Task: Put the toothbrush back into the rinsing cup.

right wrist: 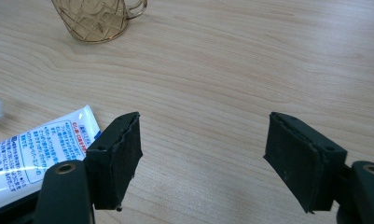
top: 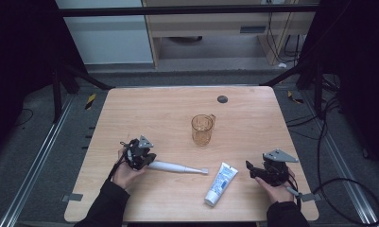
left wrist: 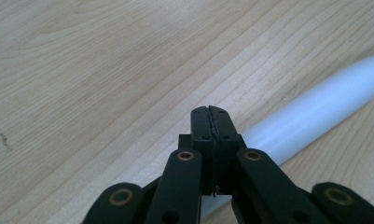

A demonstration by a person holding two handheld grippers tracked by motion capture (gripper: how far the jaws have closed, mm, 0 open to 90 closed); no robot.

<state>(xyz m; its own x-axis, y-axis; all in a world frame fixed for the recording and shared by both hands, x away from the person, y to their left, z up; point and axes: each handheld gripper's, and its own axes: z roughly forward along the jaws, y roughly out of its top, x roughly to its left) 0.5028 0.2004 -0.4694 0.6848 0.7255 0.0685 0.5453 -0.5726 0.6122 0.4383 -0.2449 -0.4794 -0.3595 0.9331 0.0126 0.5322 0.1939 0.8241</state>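
We seem to be in a lab: a wooden tabletop (top: 130, 101) inside a black metal frame (top: 187, 10), cables (top: 348, 182) trailing across grey carpet (top: 31, 142), dark curtains (top: 17, 56) around.

The left tool (left wrist: 211, 140) covers the near end of the long white plastic toothbrush (left wrist: 315, 112), whose far end runs off the edge at 3 o'clock. The amber glass cup (right wrist: 98, 18) is cropped at 12 o'clock; the white-and-blue toothpaste tube (right wrist: 33, 151) at 8 o'clock, its print unreadable.

Even overhead light brightens the wooden table (top: 177, 109) while the surrounding room falls dark; shadows stay soft, and close-up gripper views blur toward their edges.
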